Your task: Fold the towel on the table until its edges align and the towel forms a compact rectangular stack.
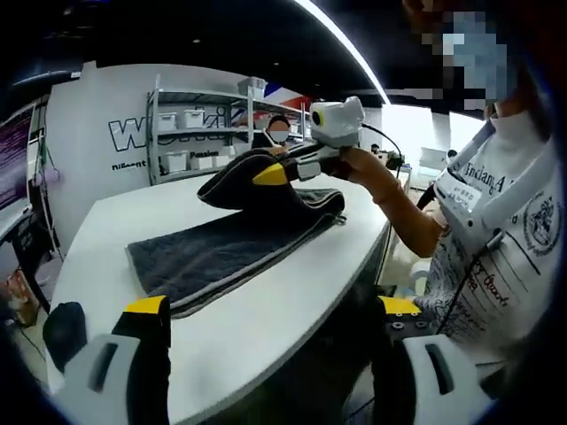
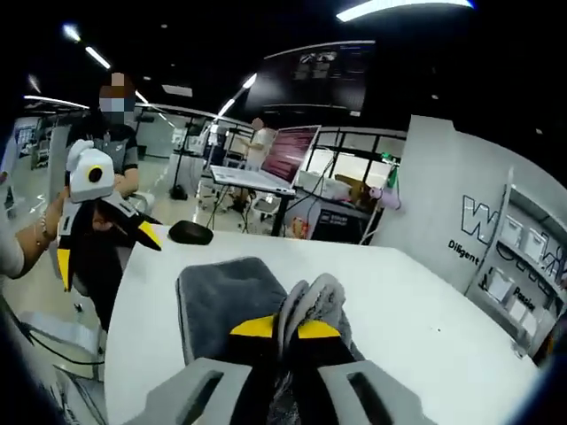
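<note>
Open-plan office-lab: storage shelves (image 1: 199, 133), monitors (image 2: 285, 155).

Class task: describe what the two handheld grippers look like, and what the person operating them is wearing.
Each gripper, the right gripper and the left gripper, has black jaws with yellow tips and pale grey housing. The person wears a white printed T-shirt with a lanyard badge.

On the white partition wall (image 1: 106, 115) in my left gripper view I read large outlined letters starting "W", cut off by a shelf rack (image 1: 199, 124), with a smaller line "Diligent" below. My right gripper view gives the same wall (image 2: 483, 226): "W" and "Diligent", then a word like "Passion" lower down (I am not sure of it). The person's white T-shirt (image 1: 496, 230) reads "Indiana" across the chest, with a round seal and script I cannot make out.
</note>
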A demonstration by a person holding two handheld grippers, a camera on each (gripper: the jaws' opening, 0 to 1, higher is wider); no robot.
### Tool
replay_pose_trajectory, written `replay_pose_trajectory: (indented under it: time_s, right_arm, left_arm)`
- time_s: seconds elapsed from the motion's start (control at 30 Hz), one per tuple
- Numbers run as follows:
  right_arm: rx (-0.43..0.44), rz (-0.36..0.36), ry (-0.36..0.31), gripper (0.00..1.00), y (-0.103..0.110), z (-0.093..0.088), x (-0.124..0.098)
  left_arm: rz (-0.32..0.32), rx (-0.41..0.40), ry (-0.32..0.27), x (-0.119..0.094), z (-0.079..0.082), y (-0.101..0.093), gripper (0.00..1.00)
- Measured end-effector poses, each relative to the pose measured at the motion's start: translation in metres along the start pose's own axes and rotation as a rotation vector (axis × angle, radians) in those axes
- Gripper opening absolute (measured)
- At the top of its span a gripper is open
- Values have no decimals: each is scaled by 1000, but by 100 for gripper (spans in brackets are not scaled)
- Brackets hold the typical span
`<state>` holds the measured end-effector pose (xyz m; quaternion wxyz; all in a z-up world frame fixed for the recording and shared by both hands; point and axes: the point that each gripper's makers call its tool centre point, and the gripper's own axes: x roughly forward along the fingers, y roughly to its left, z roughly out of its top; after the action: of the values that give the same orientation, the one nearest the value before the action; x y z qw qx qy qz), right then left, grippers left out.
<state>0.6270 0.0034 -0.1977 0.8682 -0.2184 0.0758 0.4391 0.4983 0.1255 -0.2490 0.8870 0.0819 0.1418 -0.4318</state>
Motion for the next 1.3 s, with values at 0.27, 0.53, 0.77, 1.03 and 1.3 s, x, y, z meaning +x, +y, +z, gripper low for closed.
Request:
replay_pose_trajectory:
  time_s: [0.27, 0.53, 0.77, 1.03, 1.3]
  right_arm:
    - [-26, 47, -31, 5, 17, 27, 27]
    - [-79, 163, -81, 5, 56, 60, 63]
    - [-117, 216, -43, 5, 84, 56, 88]
    - [-160, 315, 60, 5, 115, 23, 114]
    - [-188, 358, 138, 13, 132, -3, 127]
  left_arm:
    - [27, -9, 13, -12, -5, 9, 99]
    - [54, 6, 32, -17, -6, 14, 99]
    - [80, -4, 32, -28, -9, 17, 99]
    - [91, -5, 28, -33, -10, 17, 99]
    - [91, -6, 26, -32, -10, 15, 99]
